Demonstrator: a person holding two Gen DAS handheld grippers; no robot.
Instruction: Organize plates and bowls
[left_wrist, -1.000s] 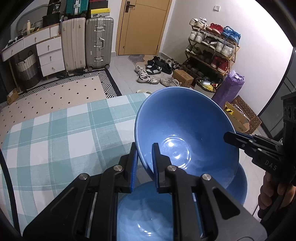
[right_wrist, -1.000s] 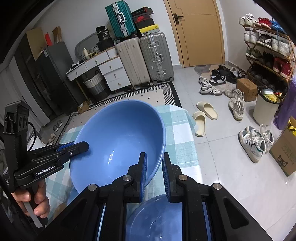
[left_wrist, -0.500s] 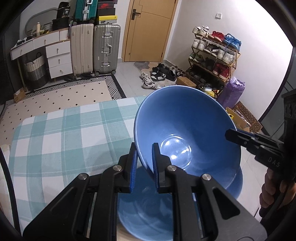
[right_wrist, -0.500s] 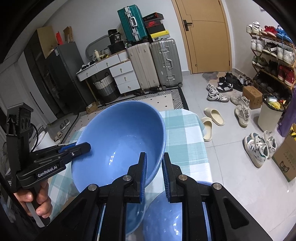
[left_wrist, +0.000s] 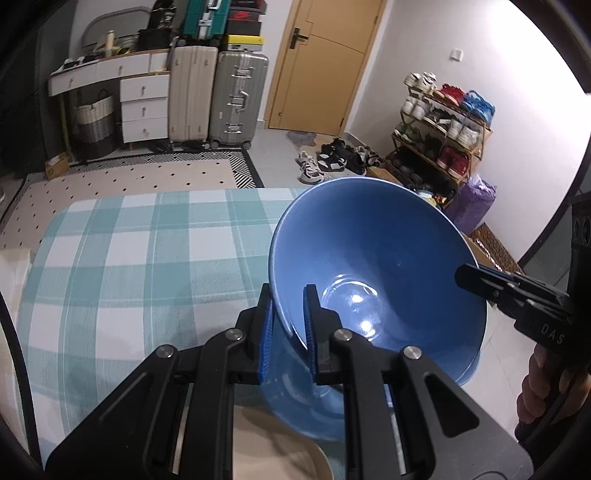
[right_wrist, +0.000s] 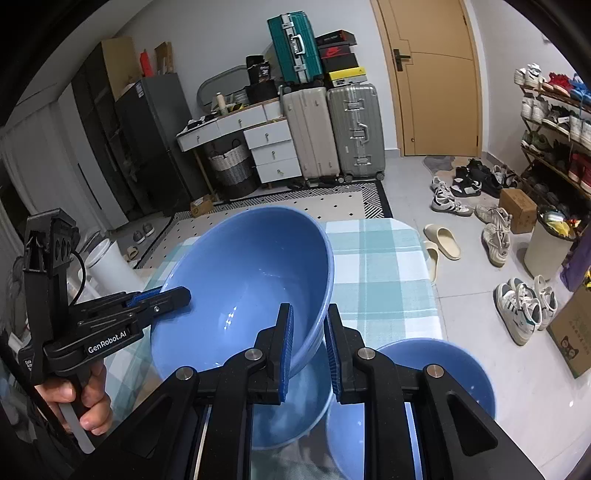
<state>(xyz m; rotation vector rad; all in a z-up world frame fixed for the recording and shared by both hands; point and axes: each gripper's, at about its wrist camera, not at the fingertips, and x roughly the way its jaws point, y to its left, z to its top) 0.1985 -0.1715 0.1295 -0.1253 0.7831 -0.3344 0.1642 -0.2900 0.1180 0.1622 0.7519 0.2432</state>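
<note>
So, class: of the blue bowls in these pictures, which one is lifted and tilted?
The large blue bowl, pinched at opposite rims by both hand-held grippers. The other blue bowl lies below it, ungripped.

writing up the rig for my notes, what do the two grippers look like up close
Both the left gripper and right gripper are matte black, with angular linked arms, silver pivot bolts and ribbed blue pads. The left one's side reads GenRobot.AI in white, and a thin black cable loops off its upright back block.
</note>
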